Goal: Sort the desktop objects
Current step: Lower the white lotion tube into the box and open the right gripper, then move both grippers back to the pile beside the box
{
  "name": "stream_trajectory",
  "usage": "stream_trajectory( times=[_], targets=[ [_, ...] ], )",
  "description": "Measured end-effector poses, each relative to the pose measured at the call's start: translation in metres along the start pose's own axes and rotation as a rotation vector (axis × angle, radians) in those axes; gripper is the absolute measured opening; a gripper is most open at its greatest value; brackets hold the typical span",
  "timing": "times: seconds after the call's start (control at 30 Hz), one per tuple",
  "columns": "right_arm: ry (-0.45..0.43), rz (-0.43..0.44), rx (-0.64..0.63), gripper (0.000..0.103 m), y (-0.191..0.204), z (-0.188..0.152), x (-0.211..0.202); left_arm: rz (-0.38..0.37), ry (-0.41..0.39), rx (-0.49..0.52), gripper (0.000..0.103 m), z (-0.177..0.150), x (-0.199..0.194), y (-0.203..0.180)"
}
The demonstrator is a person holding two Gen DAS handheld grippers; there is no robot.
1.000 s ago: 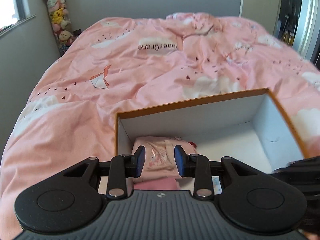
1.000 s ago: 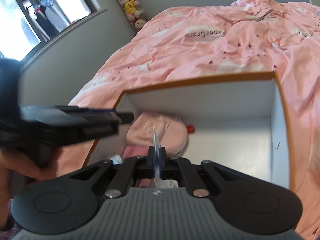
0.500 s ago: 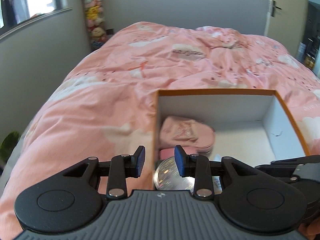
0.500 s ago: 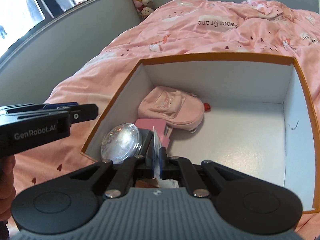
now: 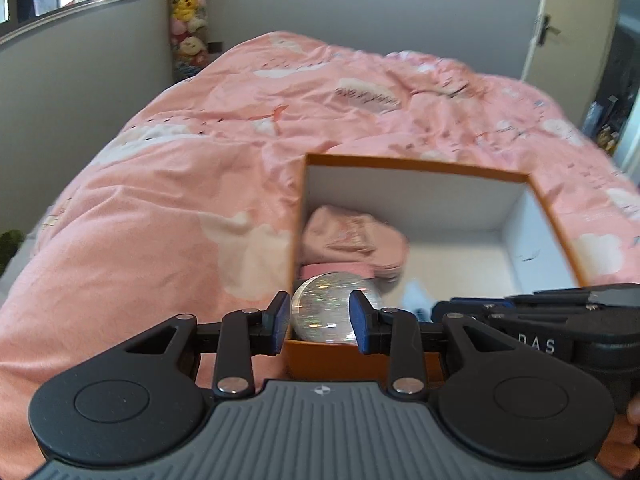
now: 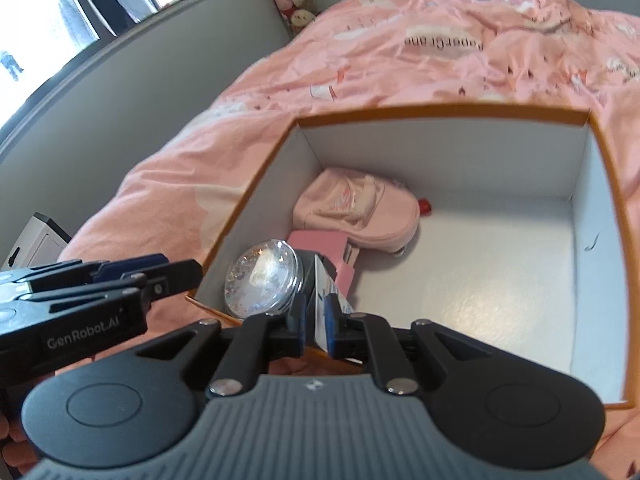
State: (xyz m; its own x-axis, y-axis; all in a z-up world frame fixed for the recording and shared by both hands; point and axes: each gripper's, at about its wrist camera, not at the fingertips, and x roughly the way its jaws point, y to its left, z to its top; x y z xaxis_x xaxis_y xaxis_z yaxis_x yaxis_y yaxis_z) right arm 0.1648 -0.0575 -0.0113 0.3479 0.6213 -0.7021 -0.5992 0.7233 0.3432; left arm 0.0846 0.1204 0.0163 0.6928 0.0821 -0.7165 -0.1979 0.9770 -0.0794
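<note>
An orange box [image 5: 412, 168] with white inside walls [image 6: 440, 152] sits on the pink bed. Inside lie a pink pouch [image 6: 356, 208], a pink flat case [image 6: 320, 244] and a clear glass ball [image 6: 264, 276], which also shows in the left wrist view [image 5: 328, 312]. My left gripper [image 5: 319, 318] is open and empty, just before the box's near left corner. My right gripper [image 6: 316, 318] is shut on a thin white and blue card [image 6: 322, 300], held over the box's near edge.
The pink duvet [image 5: 160, 208] covers the whole bed around the box. Stuffed toys [image 5: 186, 12] hang in the far corner. A window [image 6: 80, 12] is on the left wall and a door [image 5: 560, 40] at the far right.
Both grippers have pulled back toward the box's near edge. The left one has swung left, out of the box. The glass ball has come into view.
</note>
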Motion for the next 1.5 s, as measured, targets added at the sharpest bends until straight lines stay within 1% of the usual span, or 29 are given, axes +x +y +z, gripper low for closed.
stream_trajectory(
  times=[0.13, 0.27, 0.37, 0.47, 0.53, 0.63, 0.67, 0.7, 0.73, 0.77, 0.8, 0.87, 0.97, 1.07, 1.2, 1.3, 1.43, 1.47, 1.5],
  targets=[
    [-0.064, 0.026, -0.011, 0.014, -0.007, -0.001, -0.033, -0.088, -0.015, 0.010, 0.038, -0.003, -0.016, -0.008],
    [-0.111, 0.025, -0.020, 0.016, -0.019, -0.010, -0.070, -0.154, -0.018, 0.037, 0.038, -0.010, -0.029, -0.021],
    [-0.128, -0.004, -0.005, 0.021, -0.034, -0.026, -0.095, -0.198, -0.005, 0.079, 0.038, -0.015, -0.035, -0.034],
    [-0.117, -0.053, 0.031, 0.022, -0.051, -0.046, -0.112, -0.248, 0.024, 0.131, 0.038, -0.021, -0.038, -0.047],
    [-0.100, -0.082, 0.063, 0.022, -0.062, -0.062, -0.121, -0.268, 0.060, 0.168, 0.038, -0.026, -0.037, -0.056],
    [-0.065, -0.137, 0.114, 0.023, -0.078, -0.086, -0.127, -0.267, 0.119, 0.239, 0.039, -0.035, -0.033, -0.070],
    [-0.046, -0.162, 0.132, 0.029, -0.082, -0.092, -0.127, -0.255, 0.139, 0.266, 0.040, -0.038, -0.031, -0.075],
    [-0.028, -0.187, 0.148, 0.037, -0.086, -0.099, -0.126, -0.237, 0.156, 0.291, 0.047, -0.041, -0.029, -0.080],
    [-0.014, -0.208, 0.154, 0.039, -0.089, -0.106, -0.125, -0.218, 0.163, 0.311, 0.049, -0.043, -0.029, -0.084],
    [0.002, -0.228, 0.156, 0.040, -0.091, -0.112, -0.123, -0.207, 0.164, 0.332, 0.049, -0.046, -0.029, -0.087],
    [0.022, -0.251, 0.161, 0.044, -0.093, -0.119, -0.120, -0.203, 0.169, 0.348, 0.049, -0.049, -0.028, -0.089],
    [0.047, -0.301, 0.196, 0.048, -0.097, -0.128, -0.115, -0.208, 0.190, 0.353, 0.049, -0.052, -0.026, -0.091],
    [0.053, -0.357, 0.294, 0.051, -0.108, -0.138, -0.109, -0.202, 0.212, 0.354, 0.049, -0.053, -0.024, -0.093],
    [0.063, -0.338, 0.374, 0.053, -0.120, -0.142, -0.105, -0.196, 0.221, 0.362, 0.051, -0.052, -0.022, -0.096],
    [0.078, -0.300, 0.423, 0.059, -0.126, -0.143, -0.099, -0.204, 0.249, 0.378, 0.052, -0.053, -0.018, -0.104],
    [0.091, -0.270, 0.430, 0.061, -0.127, -0.145, -0.094, -0.194, 0.263, 0.428, 0.052, -0.055, -0.015, -0.114],
    [0.113, -0.196, 0.475, 0.061, -0.136, -0.147, -0.084, -0.183, 0.281, 0.518, 0.052, -0.059, -0.012, -0.127],
    [0.108, -0.184, 0.487, 0.056, -0.138, -0.148, -0.084, -0.186, 0.287, 0.539, 0.052, -0.060, -0.011, -0.129],
    [0.104, -0.171, 0.490, 0.049, -0.138, -0.148, -0.085, -0.190, 0.295, 0.557, 0.052, -0.061, -0.010, -0.131]
  ],
)
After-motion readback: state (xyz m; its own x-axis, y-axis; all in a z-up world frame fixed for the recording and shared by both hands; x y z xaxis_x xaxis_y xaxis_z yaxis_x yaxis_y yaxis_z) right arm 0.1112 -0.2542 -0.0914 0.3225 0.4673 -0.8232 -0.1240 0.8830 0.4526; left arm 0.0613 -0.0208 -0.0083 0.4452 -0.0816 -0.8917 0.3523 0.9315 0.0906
